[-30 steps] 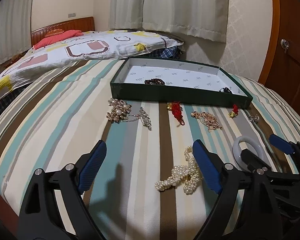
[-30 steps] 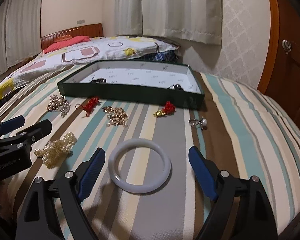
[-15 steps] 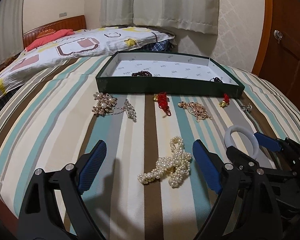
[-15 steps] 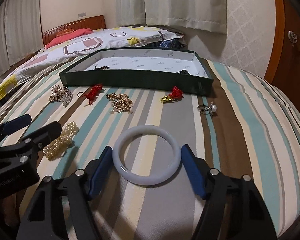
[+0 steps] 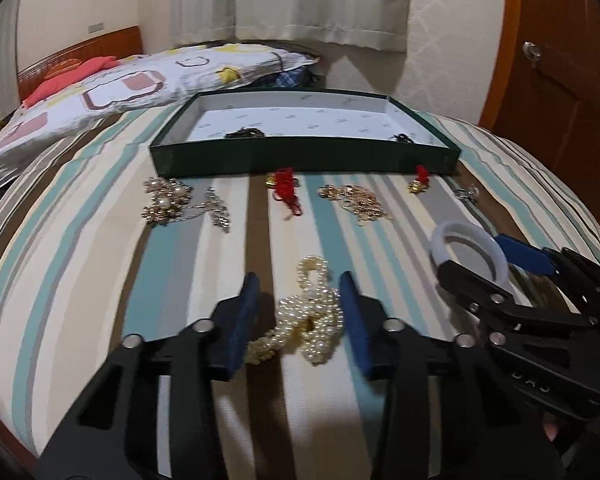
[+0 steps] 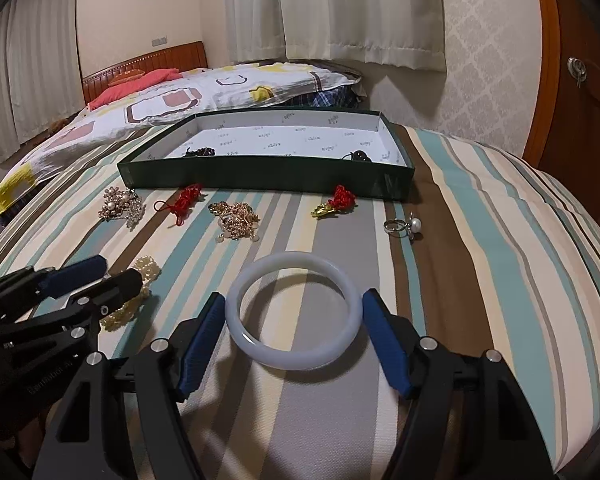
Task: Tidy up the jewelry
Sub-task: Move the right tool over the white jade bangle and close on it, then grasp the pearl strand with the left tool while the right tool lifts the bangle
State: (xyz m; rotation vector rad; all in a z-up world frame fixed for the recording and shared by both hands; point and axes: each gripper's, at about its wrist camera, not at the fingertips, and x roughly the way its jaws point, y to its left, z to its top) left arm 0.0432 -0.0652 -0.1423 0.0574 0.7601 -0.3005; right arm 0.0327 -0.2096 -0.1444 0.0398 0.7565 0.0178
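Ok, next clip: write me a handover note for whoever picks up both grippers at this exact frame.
Left gripper: jaws around the pearl strand, contact unclear.
Right gripper: jaws flank the white bangle, which lies flat on the bedspread; grip not confirmed.
Green tray already holds two dark pieces.
Left on the bedspread: pearl brooch cluster, red knot cord, gold chain, red-and-gold charm, pearl ring.
Remaining: lift pearls and bangle into the tray, then the rest.

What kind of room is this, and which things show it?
Most likely a bedroom. The jewelry lies on a striped bedspread, a wooden headboard stands behind a red pillow, and curtains hang beside a wooden door.
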